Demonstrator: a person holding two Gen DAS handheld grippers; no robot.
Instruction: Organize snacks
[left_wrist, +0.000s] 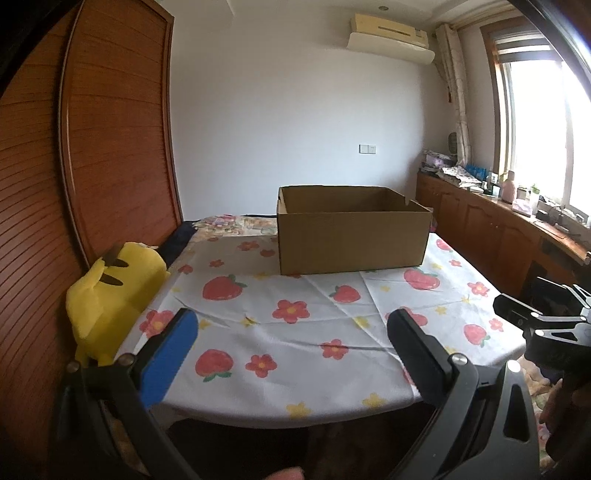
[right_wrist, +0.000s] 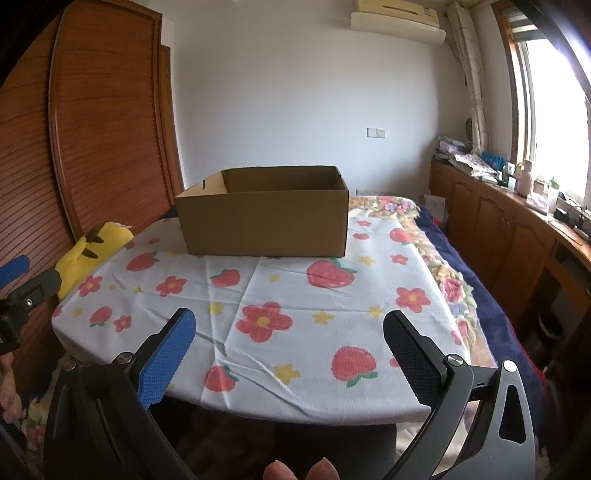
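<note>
An open brown cardboard box (left_wrist: 351, 236) stands at the far side of a table covered with a white strawberry-and-flower cloth (left_wrist: 295, 332); it also shows in the right wrist view (right_wrist: 266, 225). Its inside is hidden from both views. No snacks are in view. My left gripper (left_wrist: 291, 325) is open and empty, held over the table's near edge. My right gripper (right_wrist: 290, 325) is open and empty, also over the near edge of the cloth (right_wrist: 295, 295). The right gripper shows at the right of the left wrist view (left_wrist: 546, 321); the left gripper shows at the left edge of the right wrist view (right_wrist: 18, 288).
A yellow plush toy (left_wrist: 107, 295) lies at the table's left edge, also in the right wrist view (right_wrist: 88, 251). A wooden slatted wardrobe (left_wrist: 92, 147) stands on the left. A wooden counter with clutter (left_wrist: 517, 206) runs under the window on the right. A bed with floral bedding (right_wrist: 443, 258) lies behind the table.
</note>
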